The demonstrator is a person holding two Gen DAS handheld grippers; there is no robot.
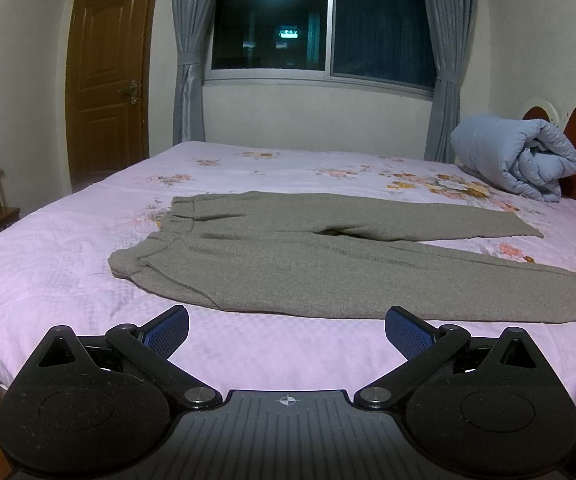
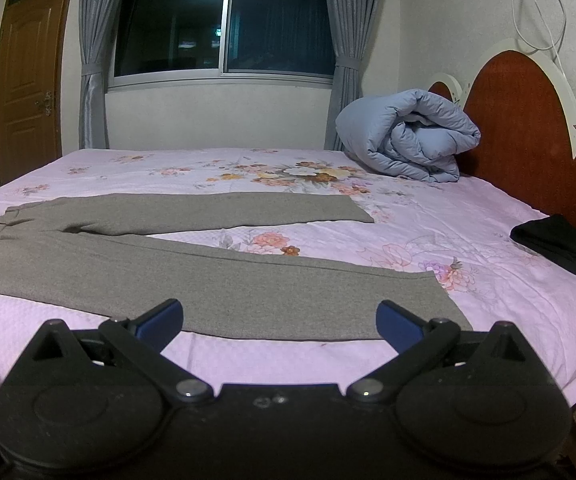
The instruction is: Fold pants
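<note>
Fingers (image 1: 168,330) of my left gripper (image 1: 287,330) stand wide apart and hold nothing, poised over the pink bed (image 1: 68,280) just short of the grey pants (image 1: 308,268). My right gripper (image 2: 279,320) is spread just as wide, its tips at the near edge of the lower leg by the cuff. The pants lie flat across the bed, waistband to my left, legs parted toward the headboard (image 2: 528,128). A rolled blue quilt (image 2: 404,144) rests by the headboard; a black garment (image 2: 560,244) lies at right.
</note>
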